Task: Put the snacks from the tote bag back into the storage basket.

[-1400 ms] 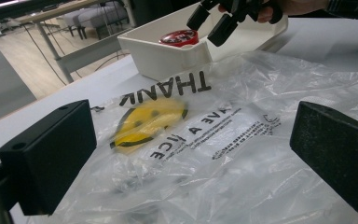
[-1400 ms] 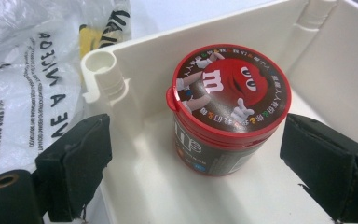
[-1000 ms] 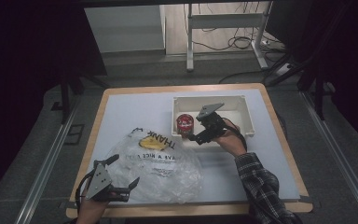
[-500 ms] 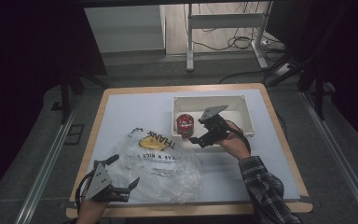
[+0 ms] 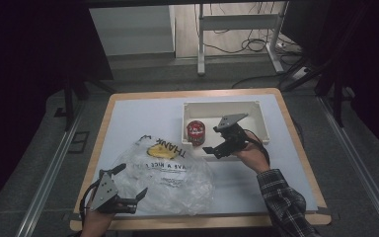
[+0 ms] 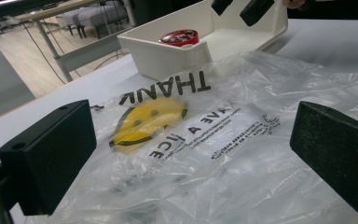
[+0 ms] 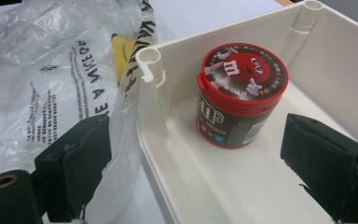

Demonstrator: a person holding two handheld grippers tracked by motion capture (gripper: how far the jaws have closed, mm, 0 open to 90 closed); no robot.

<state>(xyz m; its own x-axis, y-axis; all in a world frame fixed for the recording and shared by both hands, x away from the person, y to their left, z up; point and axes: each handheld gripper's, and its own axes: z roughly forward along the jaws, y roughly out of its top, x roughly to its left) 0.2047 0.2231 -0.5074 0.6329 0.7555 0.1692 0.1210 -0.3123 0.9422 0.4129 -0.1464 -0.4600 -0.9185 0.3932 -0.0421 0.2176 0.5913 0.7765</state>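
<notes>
Left gripper: held low at the near left corner of the table, at the near left edge of the plastic bag. Its jaws stand wide apart with nothing between them; in the left gripper view they frame the crumpled plastic lying just ahead.
Plastic bag: clear and crumpled, spread flat across the near left half of the table. It carries a yellow smiley face and black lettering. Its far edge lies against the near left corner of the tray.
Table: pale top with a wooden rim.
Candy tub: a short round tub with a red lid, standing upright inside the tray, close to the tray's left wall and near left corner. Nothing touches it.
Tray: a white, shallow, rectangular box on the far right part of the table.
Right gripper: held in a hand at the tray's near wall, pointing left toward the tub. Its jaws are spread wide and grip nothing; in the right gripper view one jaw sits outside the tray wall over the bag, the other inside the tray, with the tub ahead between them.
Sleeve: plaid, on the right forearm.
</notes>
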